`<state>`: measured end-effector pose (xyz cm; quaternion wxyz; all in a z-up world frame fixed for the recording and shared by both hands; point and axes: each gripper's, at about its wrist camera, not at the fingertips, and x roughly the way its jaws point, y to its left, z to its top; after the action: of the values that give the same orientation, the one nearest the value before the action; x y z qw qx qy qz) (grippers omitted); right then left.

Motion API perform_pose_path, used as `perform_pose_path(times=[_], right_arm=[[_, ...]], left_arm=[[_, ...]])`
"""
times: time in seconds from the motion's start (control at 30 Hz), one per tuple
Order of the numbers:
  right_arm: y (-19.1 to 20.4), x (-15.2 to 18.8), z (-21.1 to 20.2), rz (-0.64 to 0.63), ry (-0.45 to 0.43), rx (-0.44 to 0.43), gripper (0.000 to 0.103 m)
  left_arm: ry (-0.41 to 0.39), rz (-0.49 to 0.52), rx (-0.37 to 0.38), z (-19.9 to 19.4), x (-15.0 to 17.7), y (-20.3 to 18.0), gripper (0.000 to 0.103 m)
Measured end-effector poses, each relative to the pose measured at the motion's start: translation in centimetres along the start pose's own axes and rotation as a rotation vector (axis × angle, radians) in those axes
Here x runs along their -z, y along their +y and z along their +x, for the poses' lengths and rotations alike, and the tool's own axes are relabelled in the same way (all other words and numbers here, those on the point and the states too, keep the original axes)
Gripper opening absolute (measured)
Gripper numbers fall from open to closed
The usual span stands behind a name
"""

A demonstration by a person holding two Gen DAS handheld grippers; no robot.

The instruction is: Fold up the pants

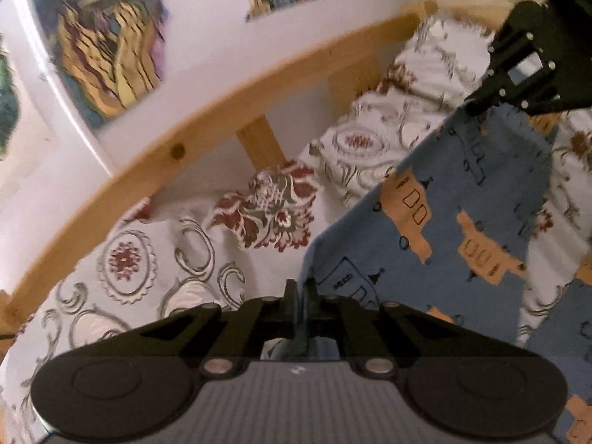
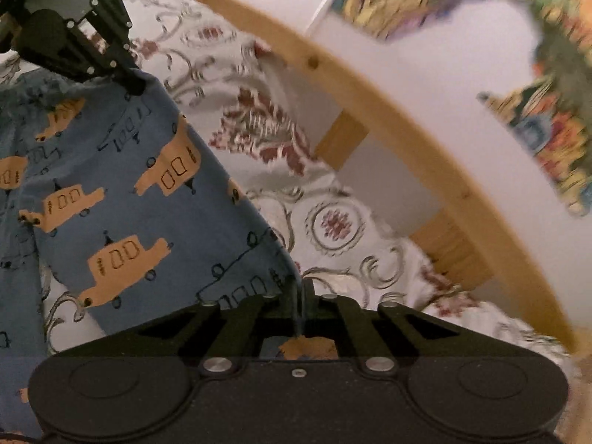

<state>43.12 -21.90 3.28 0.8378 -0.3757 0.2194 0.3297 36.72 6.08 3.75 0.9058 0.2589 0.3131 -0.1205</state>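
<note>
Both hand-held grippers (left [image 1: 300, 290], right [image 2: 299, 290]) pinch the pants [image 2: 122, 199]; floral bedspread [image 1: 155, 259] and wooden rail [image 1: 222, 111] beyond.

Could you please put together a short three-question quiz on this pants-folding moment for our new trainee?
1. True or false: both grippers are shut on the pants.
2. Multiple choice: what print do the blue pants carry? A) orange vehicles B) green stripes C) white stars
3. Short answer: what lies under the pants?

Key:
1. True. The left gripper and the right gripper each pinch an edge of the fabric, which is stretched between them.
2. A.
3. A white bedspread with red and grey floral ornaments, beside a wooden rail.
</note>
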Motion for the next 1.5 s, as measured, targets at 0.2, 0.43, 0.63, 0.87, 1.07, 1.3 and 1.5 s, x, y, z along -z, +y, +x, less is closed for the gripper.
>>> perform_pose_path(times=[0.2, 0.43, 0.63, 0.87, 1.07, 1.3, 1.5], right_arm=[[4.8, 1.7, -6.8, -0.056, -0.087, 0.124, 0.000], [11.1, 5.8, -13.1, -0.093, -0.119, 0.195, 0.000], [16.8, 8.7, -16.0, -0.116, -0.068, 0.181, 0.000], [21.1, 11.0, -17.5, -0.125, -0.005, 0.167, 0.000], [23.1, 12.1, -17.6, -0.122, 0.035, 0.150, 0.000], [24.2, 13.1, -16.5, -0.115, 0.080, 0.120, 0.000], [24.3, 13.8, -16.0, -0.065, 0.120, 0.077, 0.004]], left_arm=[[-0.094, 0.064, -0.048, -6.0, 2.4, -4.2, 0.002], [-0.130, 0.099, -0.024, -12.4, 6.4, -9.4, 0.002], [-0.092, 0.128, 0.011, -15.3, 10.4, -13.8, 0.002], [-0.051, 0.149, 0.041, -16.5, 14.0, -18.1, 0.002], [-0.016, 0.143, 0.056, -15.9, 15.6, -19.1, 0.002], [0.049, 0.189, 0.096, -14.4, 16.6, -19.9, 0.002], [0.090, 0.200, 0.150, -14.0, 17.0, -19.9, 0.006]])
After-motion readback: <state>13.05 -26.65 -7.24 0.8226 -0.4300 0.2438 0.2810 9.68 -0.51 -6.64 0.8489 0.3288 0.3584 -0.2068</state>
